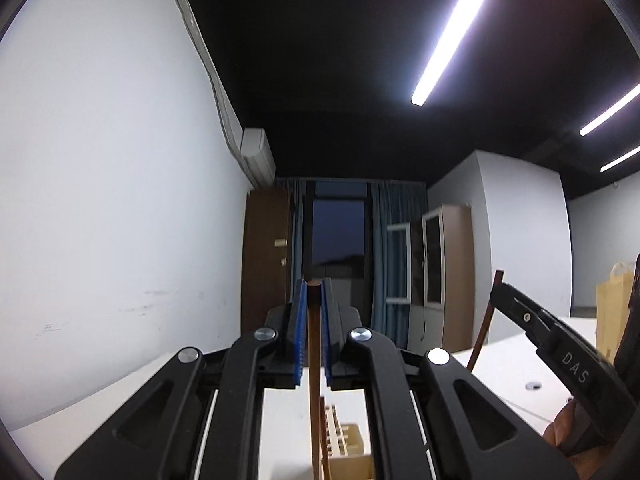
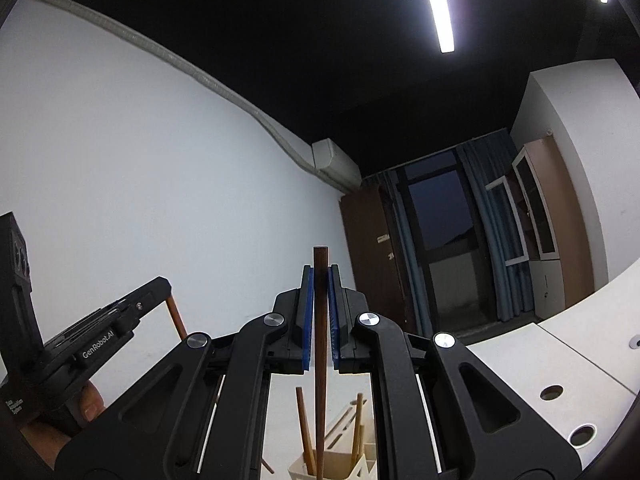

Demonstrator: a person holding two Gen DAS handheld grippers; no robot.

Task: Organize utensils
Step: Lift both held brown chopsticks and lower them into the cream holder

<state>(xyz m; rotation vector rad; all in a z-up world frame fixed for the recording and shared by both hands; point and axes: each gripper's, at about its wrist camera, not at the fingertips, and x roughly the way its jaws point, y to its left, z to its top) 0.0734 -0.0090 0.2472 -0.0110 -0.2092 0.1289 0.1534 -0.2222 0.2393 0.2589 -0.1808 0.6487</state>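
Observation:
My left gripper is shut on a brown wooden chopstick that runs down between its blue pads towards a cream utensil holder on the white table. My right gripper is shut on a darker brown chopstick whose lower end reaches into the cream holder. Two lighter chopsticks stand in that holder. The right gripper shows in the left wrist view with its chopstick. The left gripper shows in the right wrist view with its chopstick.
The white table has round cable holes. A white wall is on the left. Brown cabinets, a dark window with blue curtains and a paper bag lie beyond.

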